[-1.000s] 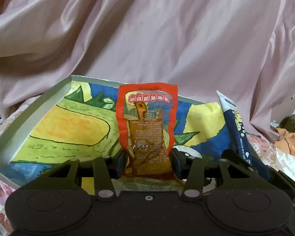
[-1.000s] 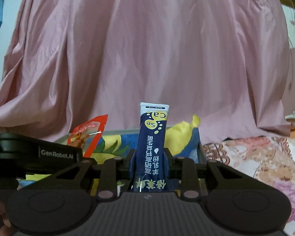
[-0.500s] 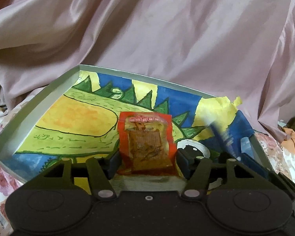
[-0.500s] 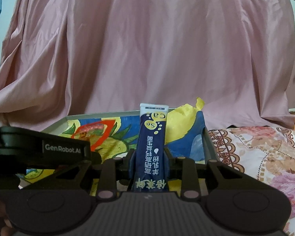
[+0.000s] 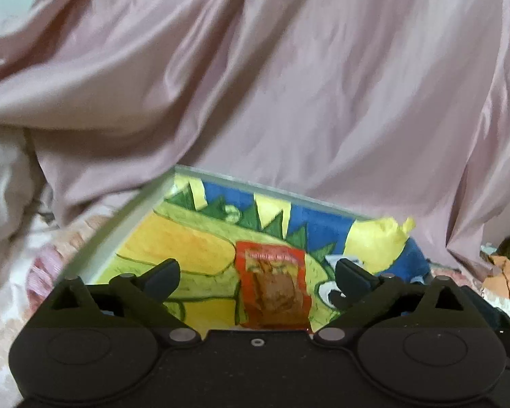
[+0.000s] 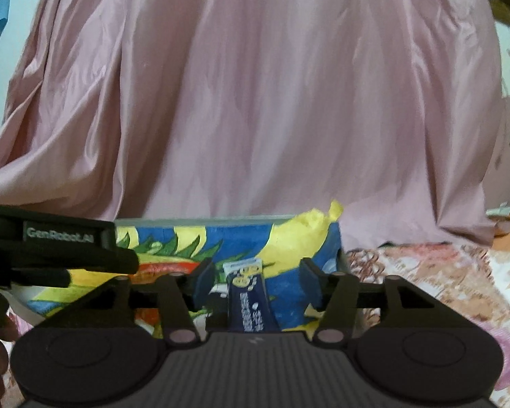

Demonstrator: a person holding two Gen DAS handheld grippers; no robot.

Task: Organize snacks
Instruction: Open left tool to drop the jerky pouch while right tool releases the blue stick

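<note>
Here, the left tongs (image 5: 256,277) are seen spread wide, their jaws having just been opening; the red snack packet (image 5: 273,289) lies released between them, flat on the painted tray (image 5: 146,204). To the right, the right tongs (image 6: 253,280) have likewise just been opening, and the dark blue stick sachet (image 6: 249,301) rests between their parted jaws, touched by neither, in the same tray.

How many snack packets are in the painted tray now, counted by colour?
Red packet: 1
Dark blue stick packet: 1
Total: 2, both lying in the painted tray.
</note>
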